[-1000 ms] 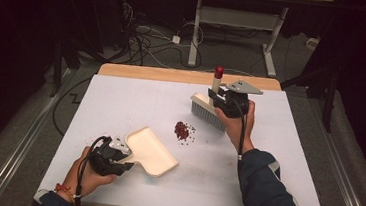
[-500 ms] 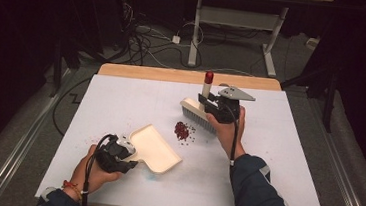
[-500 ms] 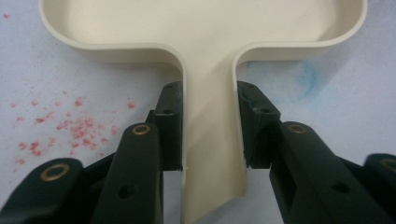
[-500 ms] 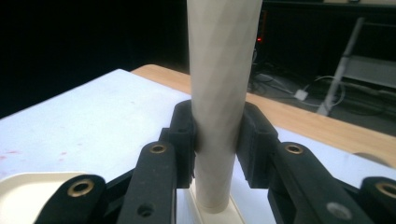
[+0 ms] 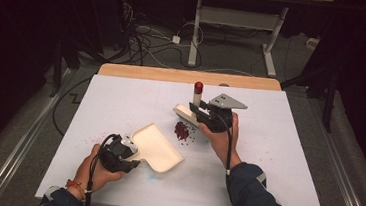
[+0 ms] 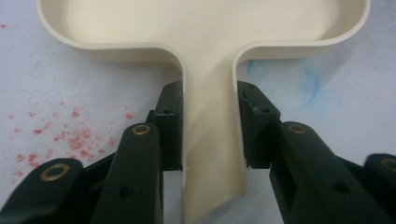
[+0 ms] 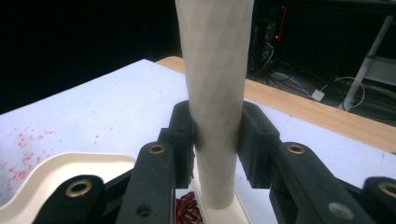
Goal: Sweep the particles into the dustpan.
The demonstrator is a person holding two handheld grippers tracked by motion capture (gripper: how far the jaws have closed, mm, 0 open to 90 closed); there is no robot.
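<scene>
A cream dustpan [image 5: 157, 146] lies on the white table at the near left. My left gripper [image 5: 134, 151] is shut on its handle [image 6: 210, 140], the pads pressing both sides. A small heap of red beans [image 5: 182, 130] sits mid-table, just beyond the pan's open edge. My right gripper [image 5: 196, 111] is shut on the cream handle [image 7: 217, 70] of a brush with a red tip [image 5: 198, 87]. The brush head [image 5: 184, 114] rests just behind the beans. In the right gripper view the beans [image 7: 187, 207] lie below the handle, with the dustpan's rim [image 7: 56, 177] at lower left.
Faint red specks [image 6: 60, 135] stain the table left of the dustpan. A bare wooden strip [image 5: 188, 76] runs along the table's far edge. Beyond it, cables [image 5: 142, 34] and a white desk frame [image 5: 271, 45] stand on the dark floor.
My right gripper has carried the brush leftward and down, closer behind the beans. My left gripper and the dustpan have barely shifted.
</scene>
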